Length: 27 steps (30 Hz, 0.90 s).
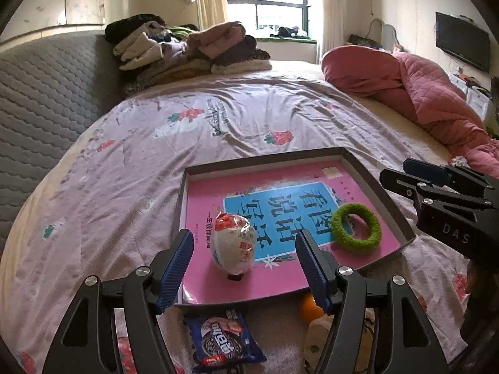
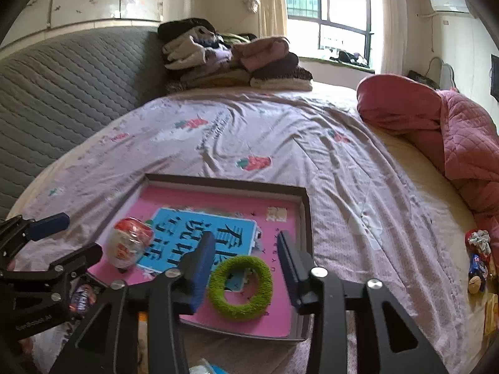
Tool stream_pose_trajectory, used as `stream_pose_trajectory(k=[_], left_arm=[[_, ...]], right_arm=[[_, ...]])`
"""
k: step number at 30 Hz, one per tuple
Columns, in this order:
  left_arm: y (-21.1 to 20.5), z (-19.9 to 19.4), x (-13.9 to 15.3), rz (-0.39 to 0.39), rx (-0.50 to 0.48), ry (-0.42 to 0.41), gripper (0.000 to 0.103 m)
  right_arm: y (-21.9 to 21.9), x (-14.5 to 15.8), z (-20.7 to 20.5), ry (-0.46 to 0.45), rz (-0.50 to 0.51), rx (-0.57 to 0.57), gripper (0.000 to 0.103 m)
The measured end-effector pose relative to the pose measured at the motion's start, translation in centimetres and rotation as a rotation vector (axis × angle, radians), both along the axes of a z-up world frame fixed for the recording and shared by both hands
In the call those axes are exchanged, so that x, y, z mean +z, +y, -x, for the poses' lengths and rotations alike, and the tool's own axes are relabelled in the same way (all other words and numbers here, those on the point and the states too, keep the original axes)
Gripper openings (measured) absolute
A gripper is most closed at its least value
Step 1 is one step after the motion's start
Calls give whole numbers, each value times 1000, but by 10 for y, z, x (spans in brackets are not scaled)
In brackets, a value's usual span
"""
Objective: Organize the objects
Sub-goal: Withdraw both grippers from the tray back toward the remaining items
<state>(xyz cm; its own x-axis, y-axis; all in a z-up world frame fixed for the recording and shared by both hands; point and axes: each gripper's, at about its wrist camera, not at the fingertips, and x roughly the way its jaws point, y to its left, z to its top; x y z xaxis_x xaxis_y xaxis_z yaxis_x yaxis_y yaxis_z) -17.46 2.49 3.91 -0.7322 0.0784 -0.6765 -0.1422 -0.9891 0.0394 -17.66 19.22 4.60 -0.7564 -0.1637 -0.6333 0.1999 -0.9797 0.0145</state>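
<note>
Hovering open and empty, both tools, left tool [image 1: 244, 268] and right tool [image 2: 246, 268], clear the tray rim [image 1: 262, 157].

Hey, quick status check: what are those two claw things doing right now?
Left gripper and right gripper: jaws open, empty. Wrapped snack and green ring lie in the tray. Nothing in the way.

One shallow tray [image 1: 374, 187] on the bed holds three things — one pink book [image 1: 212, 199], one wrapped snack ball [image 1: 234, 246] and one green ring [image 1: 355, 229]; at 6 o'clock lies one blue cookie packet [image 1: 221, 342].
</note>
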Motion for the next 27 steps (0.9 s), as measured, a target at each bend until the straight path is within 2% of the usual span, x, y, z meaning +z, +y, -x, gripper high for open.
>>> stream_pose_trajectory(k=[12,20,27], left_arm=[[0,-30,4,-25,2,-7,70],[5,-47,7,-44,-15,-7,70],[9,-63,11,-45,-17,12,70]], right_arm=[[-7,15,-21,45,-2,31,44],[5,23,-40,71,26,16,44],[9,30,-62,115,42,19,51]])
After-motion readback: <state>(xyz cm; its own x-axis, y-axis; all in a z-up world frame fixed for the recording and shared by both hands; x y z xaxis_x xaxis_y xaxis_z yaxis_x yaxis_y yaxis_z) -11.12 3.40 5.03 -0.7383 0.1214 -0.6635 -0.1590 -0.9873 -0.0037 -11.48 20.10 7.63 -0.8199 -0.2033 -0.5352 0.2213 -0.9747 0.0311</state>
